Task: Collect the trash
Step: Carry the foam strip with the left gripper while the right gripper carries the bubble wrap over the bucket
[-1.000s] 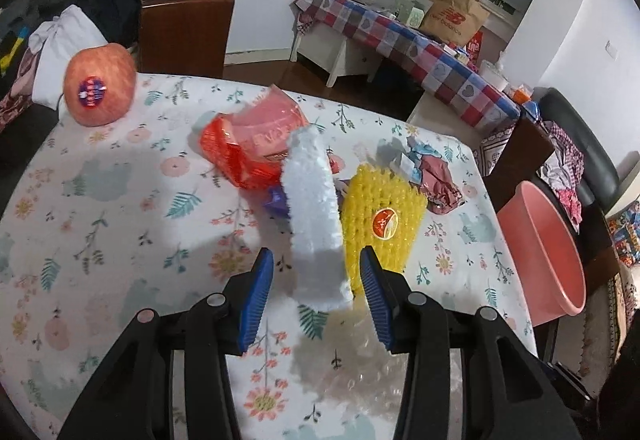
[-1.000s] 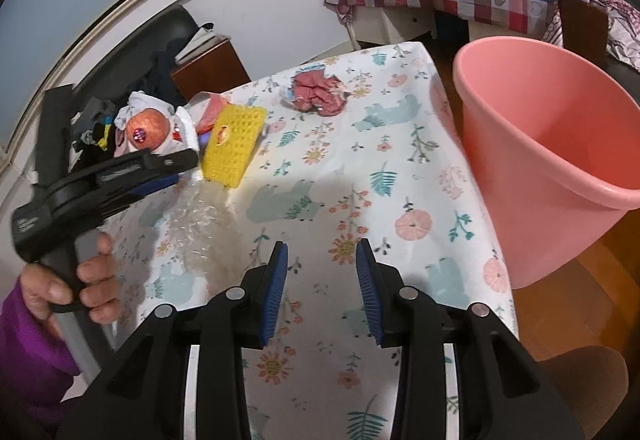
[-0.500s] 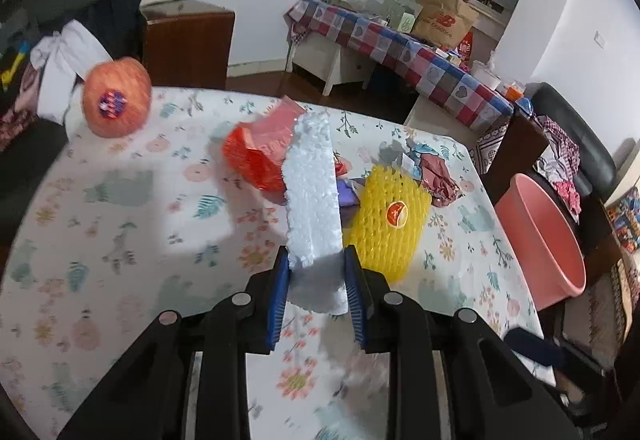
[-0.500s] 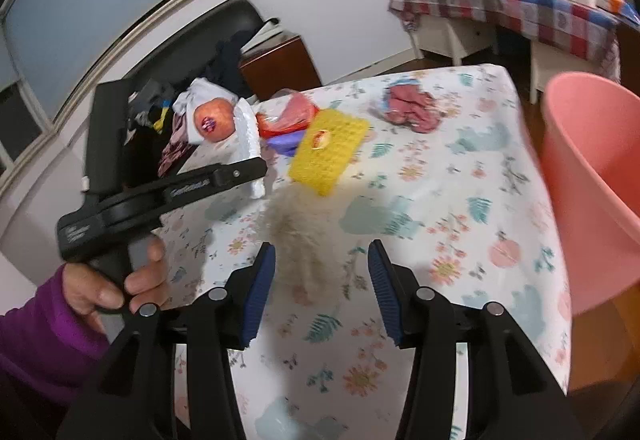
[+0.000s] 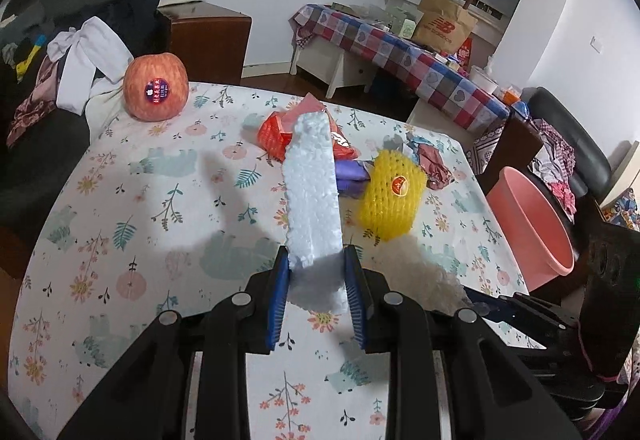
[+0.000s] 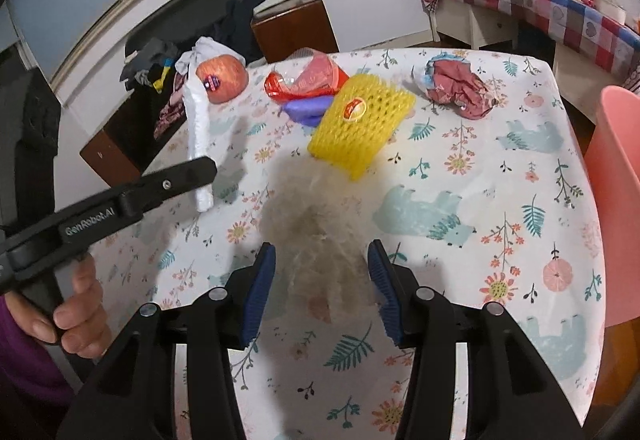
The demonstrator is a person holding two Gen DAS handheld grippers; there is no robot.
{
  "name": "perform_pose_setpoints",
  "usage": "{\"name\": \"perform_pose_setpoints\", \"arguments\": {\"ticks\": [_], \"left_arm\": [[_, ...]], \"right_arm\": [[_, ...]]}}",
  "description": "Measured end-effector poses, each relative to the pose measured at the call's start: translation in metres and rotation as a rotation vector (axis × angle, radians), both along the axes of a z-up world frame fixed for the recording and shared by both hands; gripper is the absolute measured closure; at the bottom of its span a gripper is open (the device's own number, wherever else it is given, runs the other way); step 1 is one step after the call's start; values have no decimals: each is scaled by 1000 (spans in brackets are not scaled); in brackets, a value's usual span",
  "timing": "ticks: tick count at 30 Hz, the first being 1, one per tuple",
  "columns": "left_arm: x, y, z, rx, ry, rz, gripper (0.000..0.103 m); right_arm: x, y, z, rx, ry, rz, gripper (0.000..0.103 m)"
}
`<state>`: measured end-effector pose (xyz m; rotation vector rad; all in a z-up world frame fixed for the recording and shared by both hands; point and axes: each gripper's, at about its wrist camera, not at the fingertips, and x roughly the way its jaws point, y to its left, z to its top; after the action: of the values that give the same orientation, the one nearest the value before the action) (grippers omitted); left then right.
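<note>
Right now the left gripper point(image 5: 316, 294) pinches one white foam strip point(image 5: 312, 200) at its lower end, both blue pads pressed on it, the strip lifted off the table point(image 5: 120, 200) and leaning away toward the far edge. The right gripper point(image 6: 322, 286) has its jaws closing around one blurred clear bubble-wrap wad point(image 6: 316, 224); the wad sits between the pads, but whether they press on it cannot be told.

Beyond the bubble wrap lies one yellow foam net point(image 6: 360, 126), touching it at the near corner. Just behind the net are one purple wrapper point(image 6: 308, 110) and one red plastic bag point(image 6: 304, 80), bunched together. To the net's right, apart from it, lies one crumpled maroon wrapper point(image 6: 460, 88). One netted apple point(image 5: 156, 86) stands alone near the table's far left corner. One pink bucket point(image 5: 532, 224) stands off the table's right edge. In the left wrist view the raised foam strip hides part of the red bag and purple wrapper. A hand point(image 6: 76, 304) in a purple sleeve grips the left gripper's handle.
</note>
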<state>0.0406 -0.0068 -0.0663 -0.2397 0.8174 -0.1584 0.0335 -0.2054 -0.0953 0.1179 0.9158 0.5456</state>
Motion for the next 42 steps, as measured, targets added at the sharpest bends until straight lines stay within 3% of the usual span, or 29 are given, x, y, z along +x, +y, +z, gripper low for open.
{"name": "perform_pose_setpoints", "arguments": {"ticks": [8, 17, 33, 42], "left_arm": [[-6, -7, 3, 1, 1, -14, 77], [-14, -20, 16, 25, -26, -29, 77], [-12, -58, 33, 49, -54, -88, 77], [-7, -99, 48, 59, -94, -172, 77]], "right_arm": [[-14, -5, 5, 16, -9, 11, 69], [-29, -19, 28, 5, -104, -30, 69], [-34, -73, 46, 14, -206, -210, 69], [-33, -118, 55, 29, -247, -349, 69]]}}
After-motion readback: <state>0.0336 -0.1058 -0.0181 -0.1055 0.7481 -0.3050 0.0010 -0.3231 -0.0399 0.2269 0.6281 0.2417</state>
